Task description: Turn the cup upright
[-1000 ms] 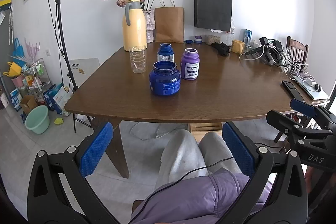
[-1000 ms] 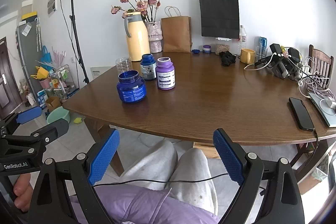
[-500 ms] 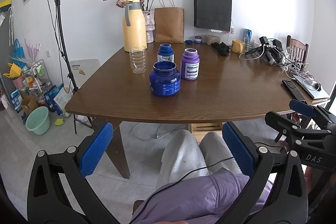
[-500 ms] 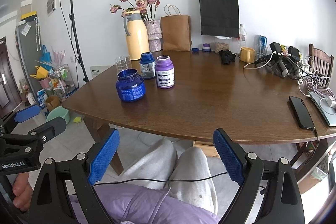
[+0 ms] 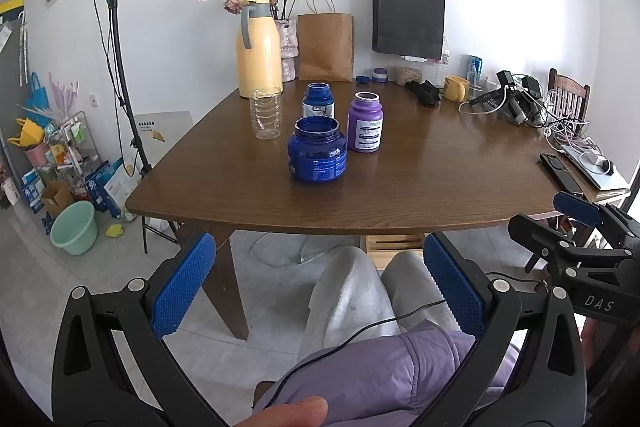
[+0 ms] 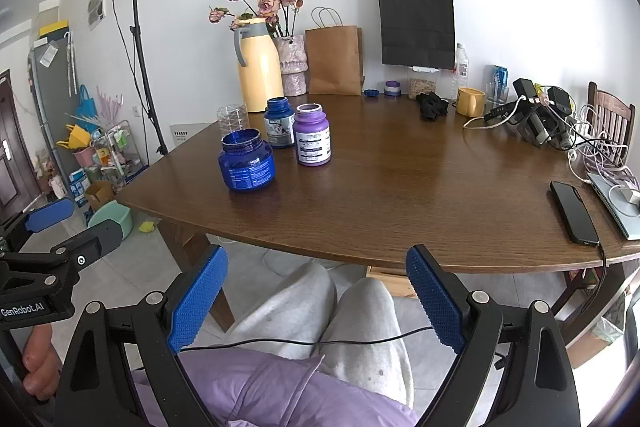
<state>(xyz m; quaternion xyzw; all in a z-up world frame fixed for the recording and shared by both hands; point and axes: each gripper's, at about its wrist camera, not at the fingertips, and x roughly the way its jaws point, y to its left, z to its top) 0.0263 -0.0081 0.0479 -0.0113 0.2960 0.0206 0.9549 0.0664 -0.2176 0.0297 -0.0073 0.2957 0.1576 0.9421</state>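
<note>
A clear ribbed plastic cup [image 5: 267, 115] stands upside down on the brown table [image 5: 420, 187], in front of the yellow jug; it also shows in the right wrist view [image 6: 231, 117]. My left gripper [image 5: 318, 289] is open and empty, held low over my lap, well short of the table edge. My right gripper [image 6: 318, 303] is open and empty too, also over my lap. Each gripper shows at the edge of the other's view.
A wide blue jar [image 5: 317, 155], a small blue bottle [image 5: 319, 101] and a purple bottle [image 5: 365, 122] stand beside the cup. A yellow jug [image 5: 258, 57], flower vase, paper bags, yellow mug [image 5: 456, 89], cables and a phone [image 6: 574, 213] occupy the back and right.
Both grippers have drifted very slightly; the right view has shifted a little. Nothing on the table has moved.
</note>
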